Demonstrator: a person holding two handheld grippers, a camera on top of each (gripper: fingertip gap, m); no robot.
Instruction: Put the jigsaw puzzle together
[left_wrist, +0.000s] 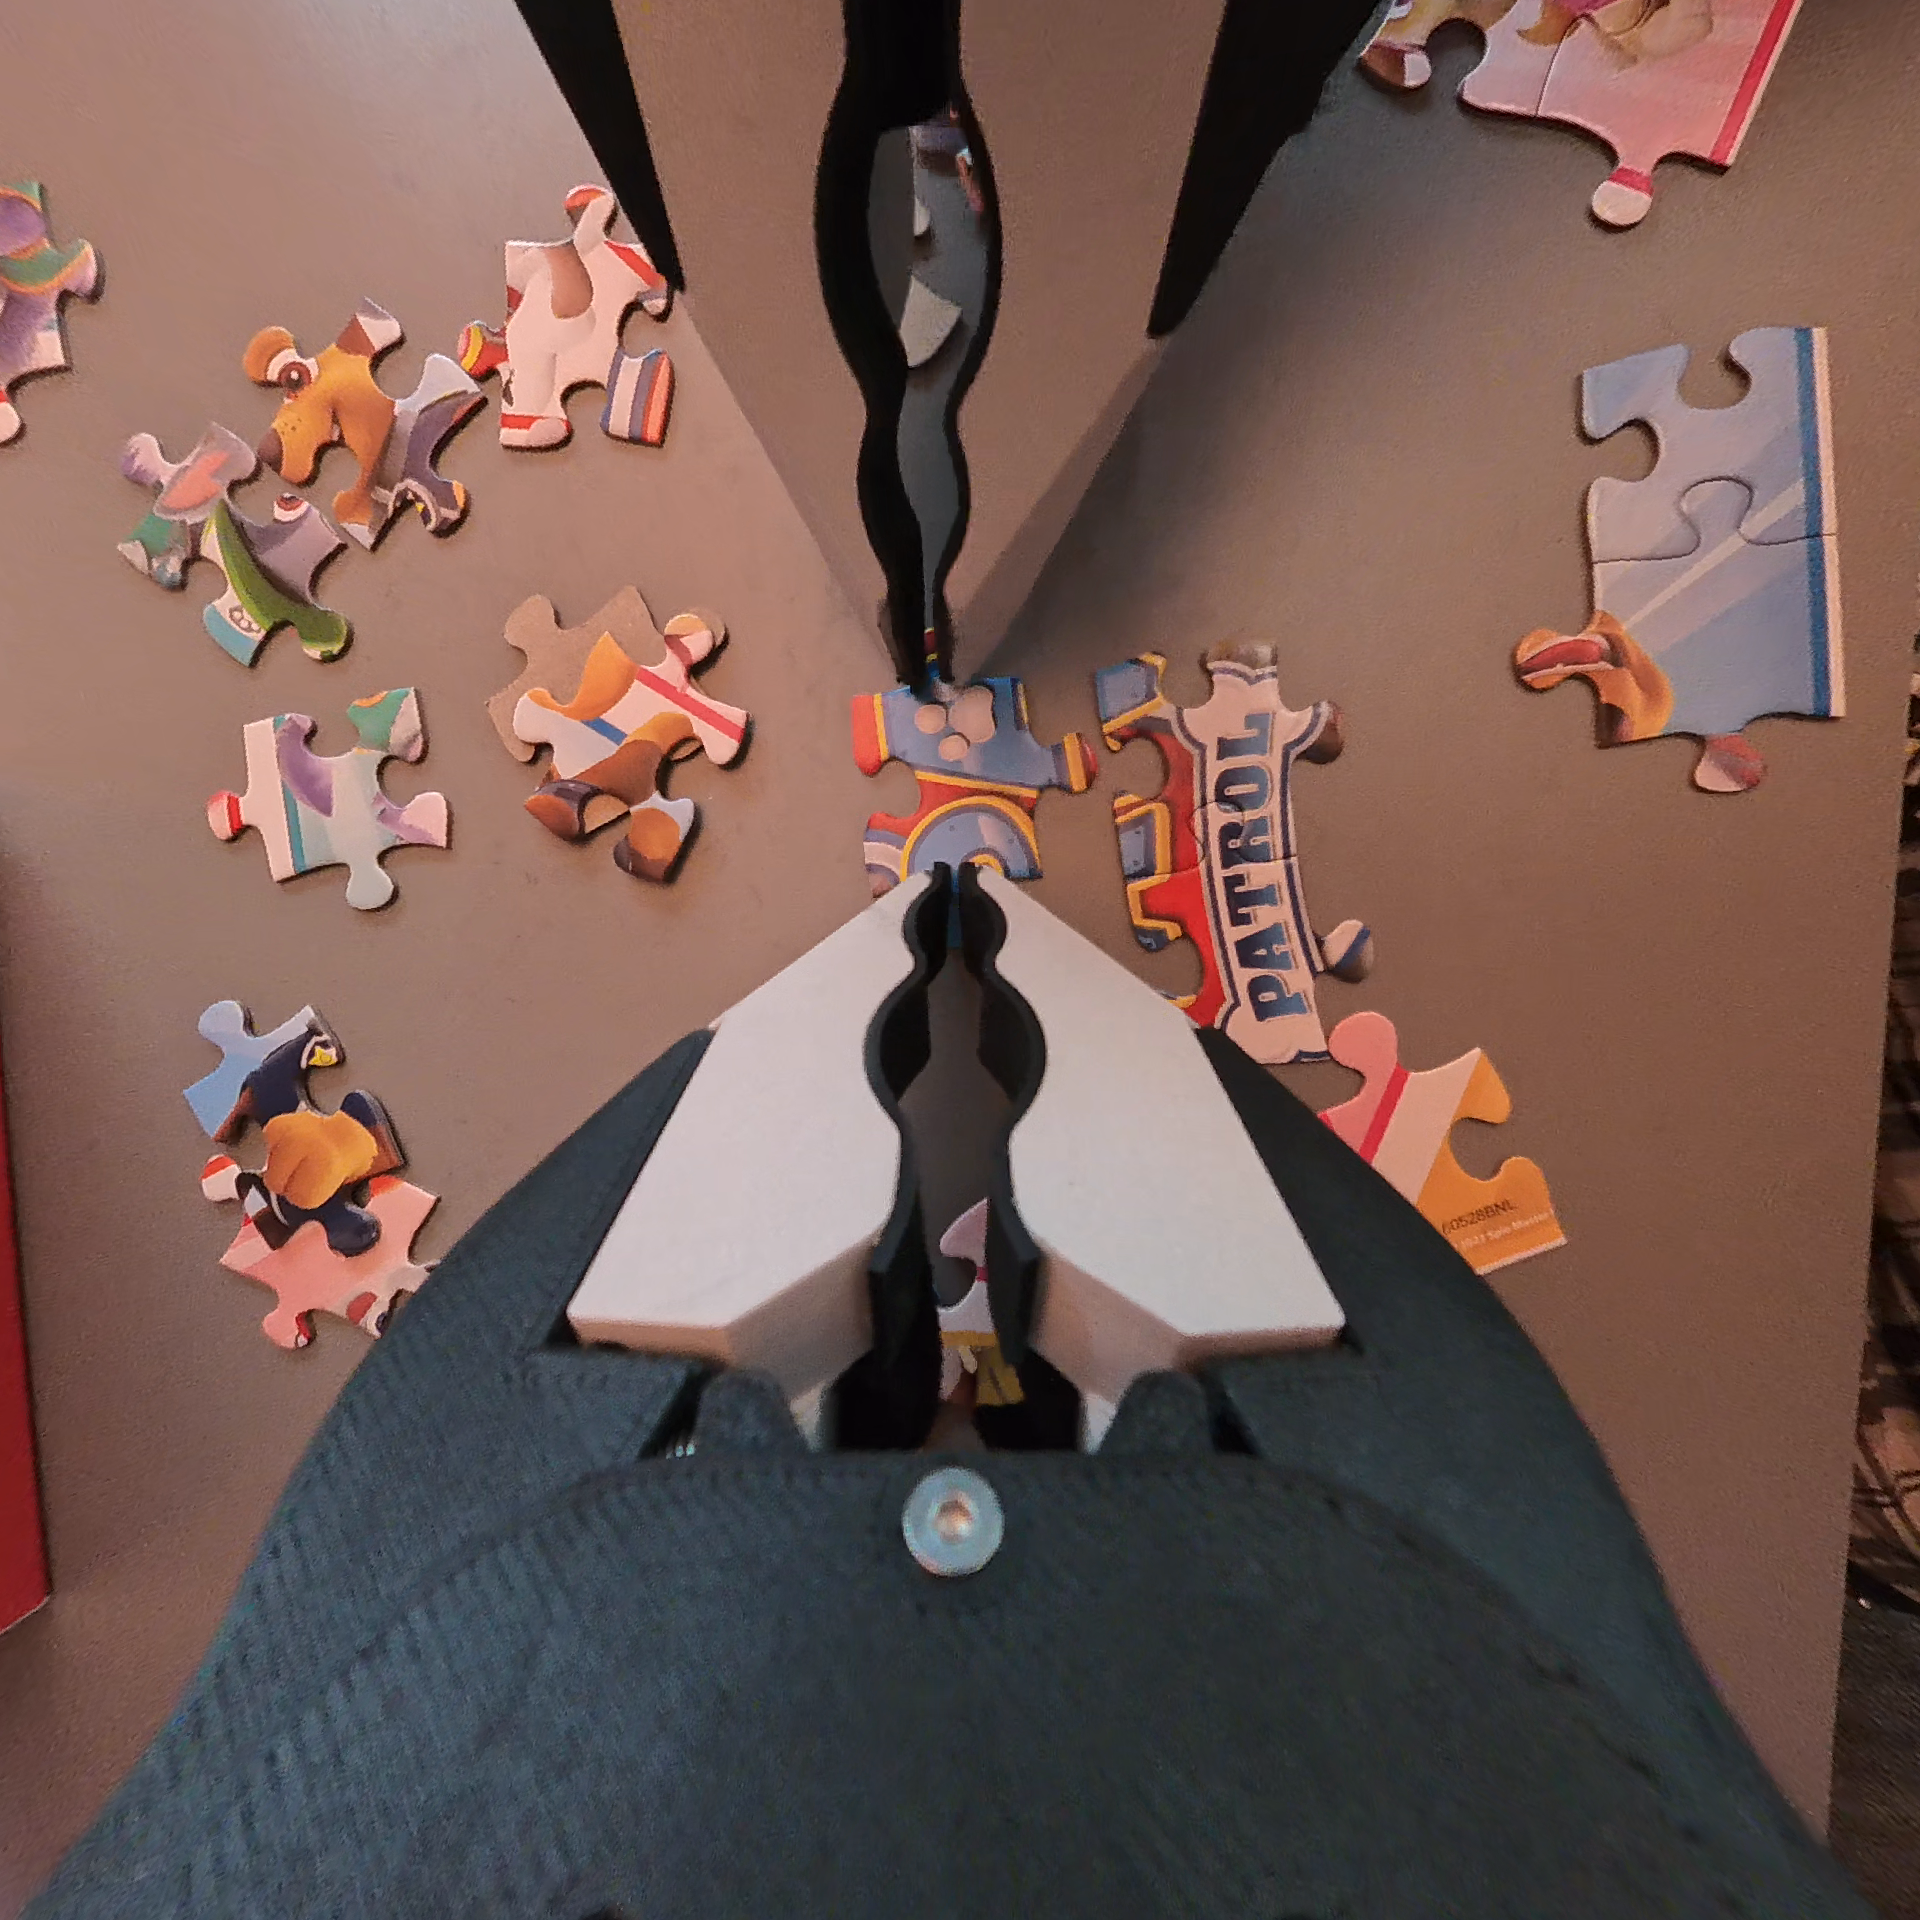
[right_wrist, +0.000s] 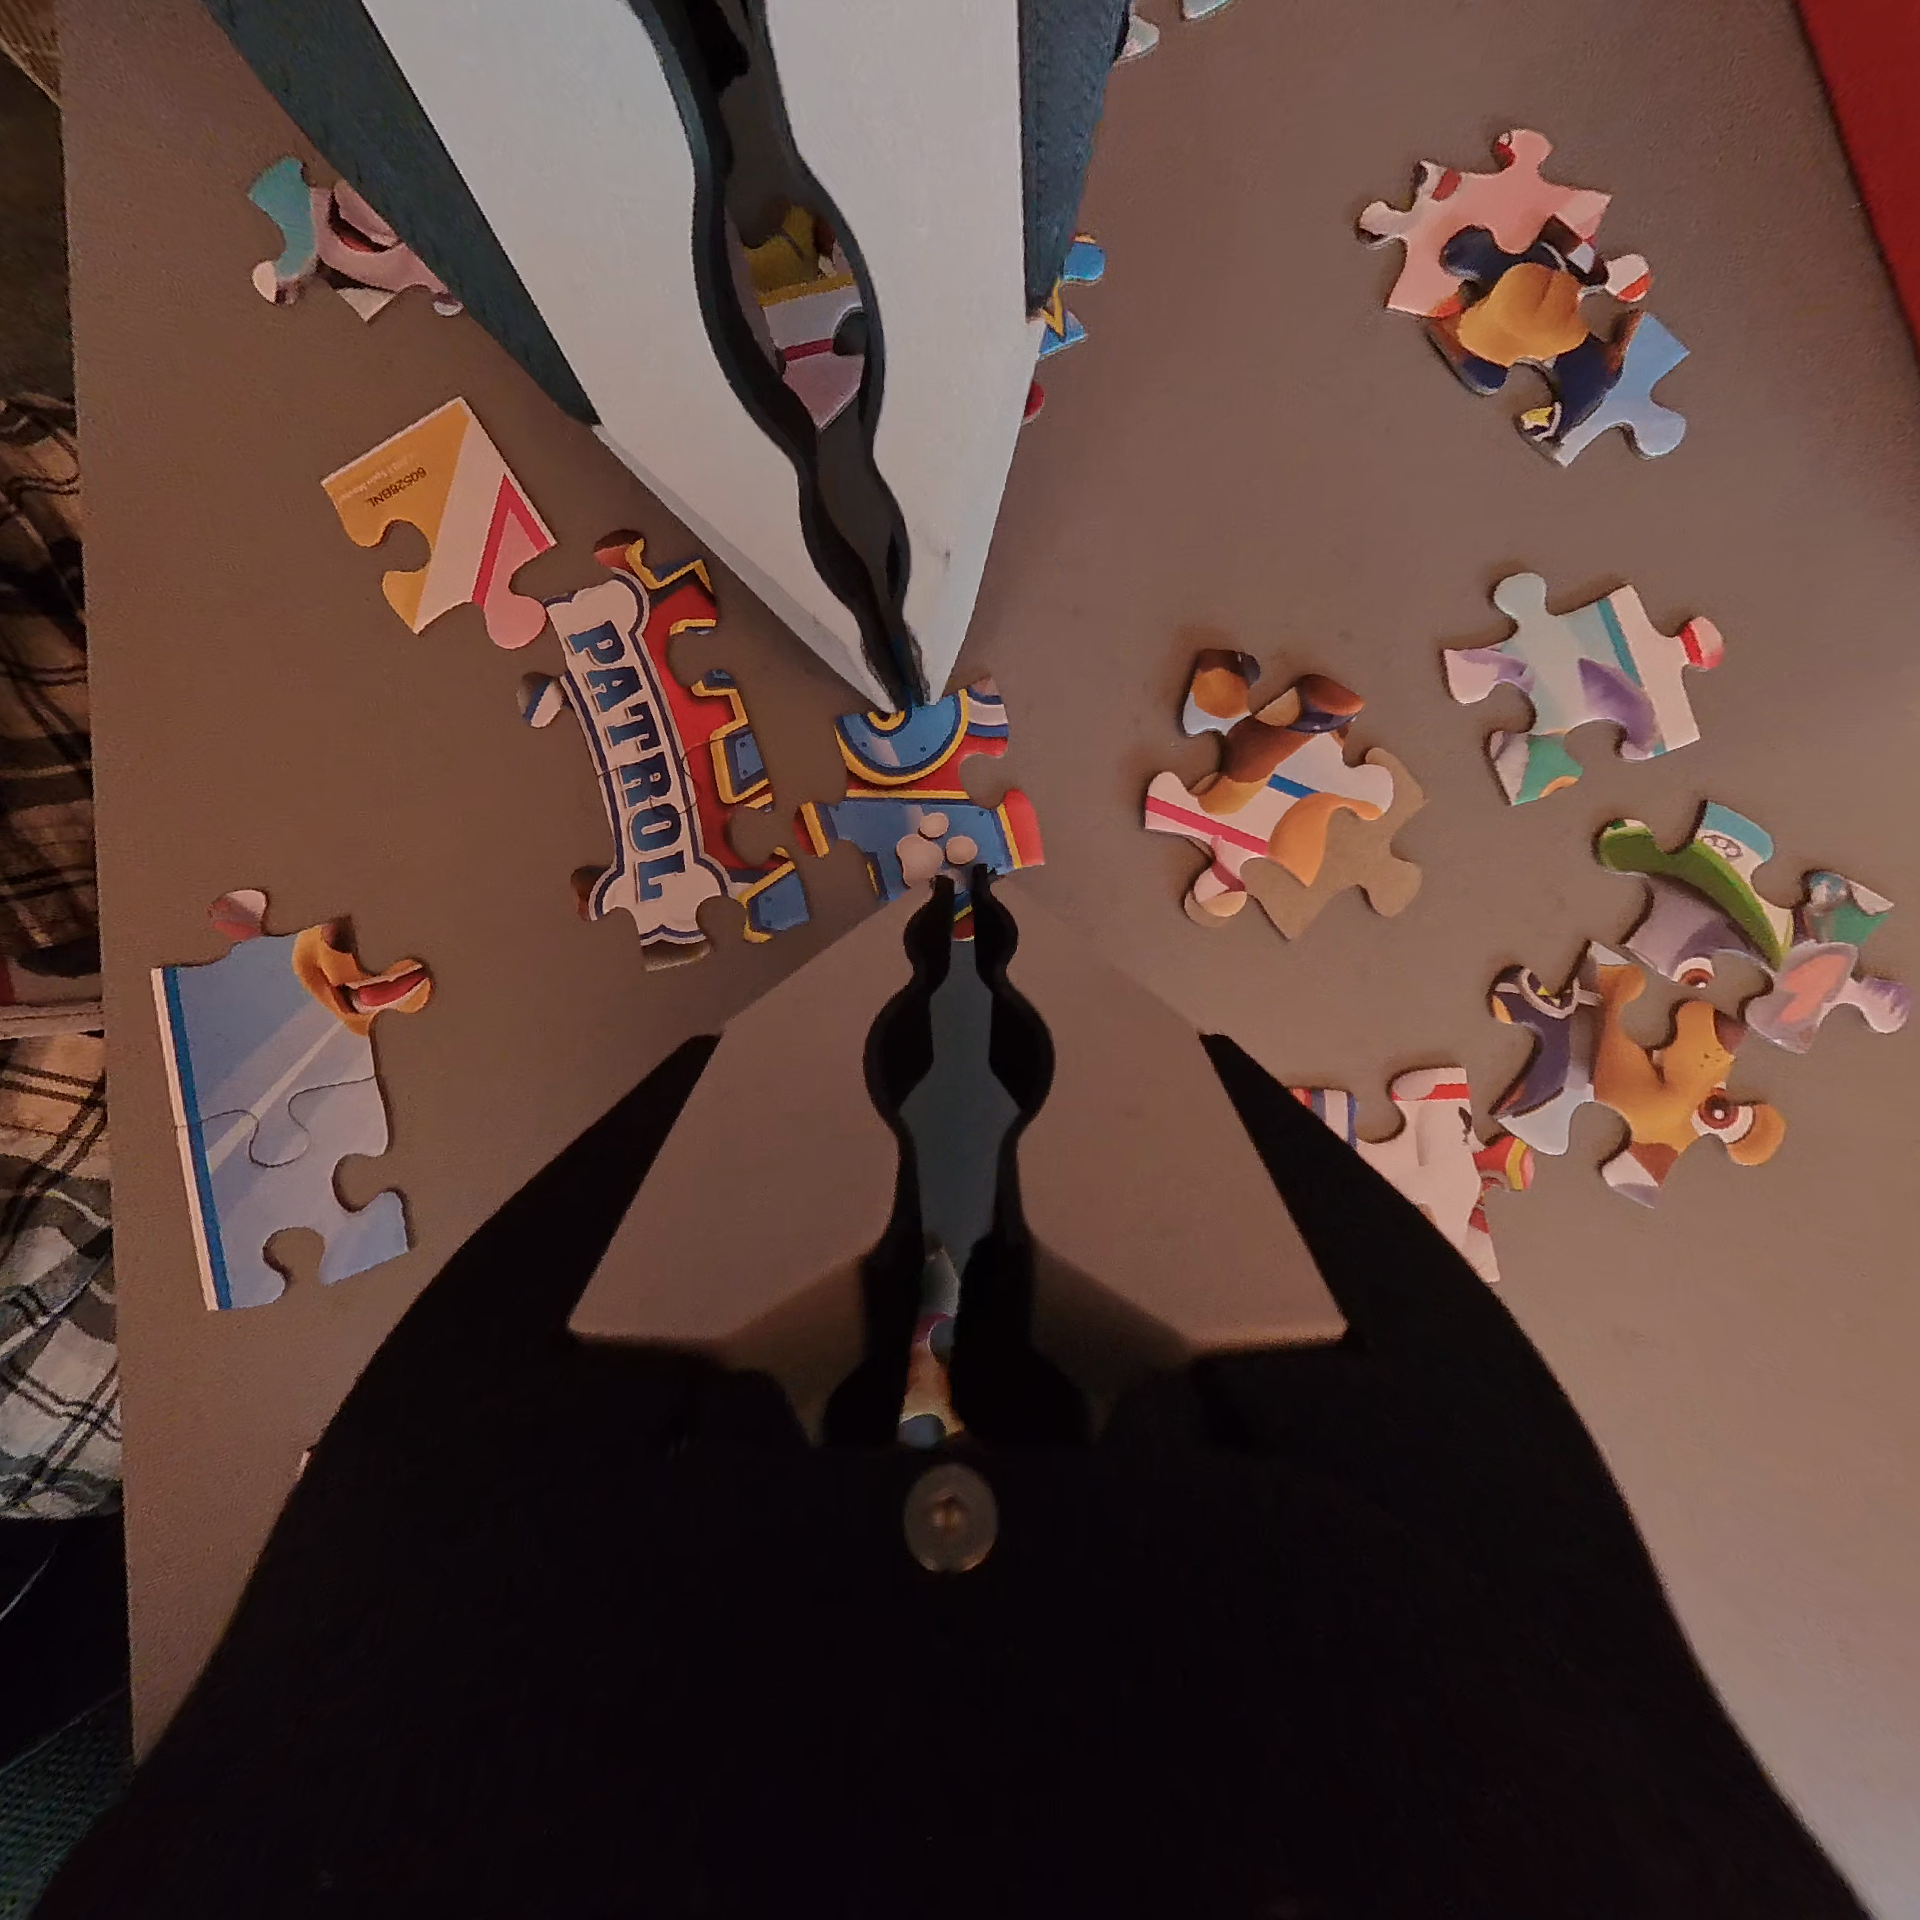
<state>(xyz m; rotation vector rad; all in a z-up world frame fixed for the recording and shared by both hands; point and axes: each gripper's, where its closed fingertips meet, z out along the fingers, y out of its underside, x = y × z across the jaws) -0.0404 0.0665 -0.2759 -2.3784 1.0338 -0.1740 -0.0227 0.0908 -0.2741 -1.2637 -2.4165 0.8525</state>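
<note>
A blue-and-red puzzle piece (left_wrist: 966, 774) lies on the grey table (left_wrist: 1351, 468), a small gap left of a joined block with a white lettered banner (left_wrist: 1236, 862). My left gripper (left_wrist: 956, 881) is shut on the piece's near edge. My right gripper (left_wrist: 928, 660) comes from the far side and is shut on the opposite edge. In the right wrist view the same piece (right_wrist: 925, 800) sits between my right gripper (right_wrist: 958, 883) and my left gripper (right_wrist: 902, 681), with the lettered block (right_wrist: 665, 758) to its left.
Several loose pieces (left_wrist: 343, 790) are spread on the table's left half. A blue bordered block (left_wrist: 1714, 551), an orange corner piece (left_wrist: 1444, 1153) and a pink assembled section (left_wrist: 1621, 73) lie to the right. A red object (left_wrist: 19, 1351) is at the left edge and plaid cloth (right_wrist: 42, 1143) lies beyond the table edge. Both grippers' tips are close together, under 4 cm apart.
</note>
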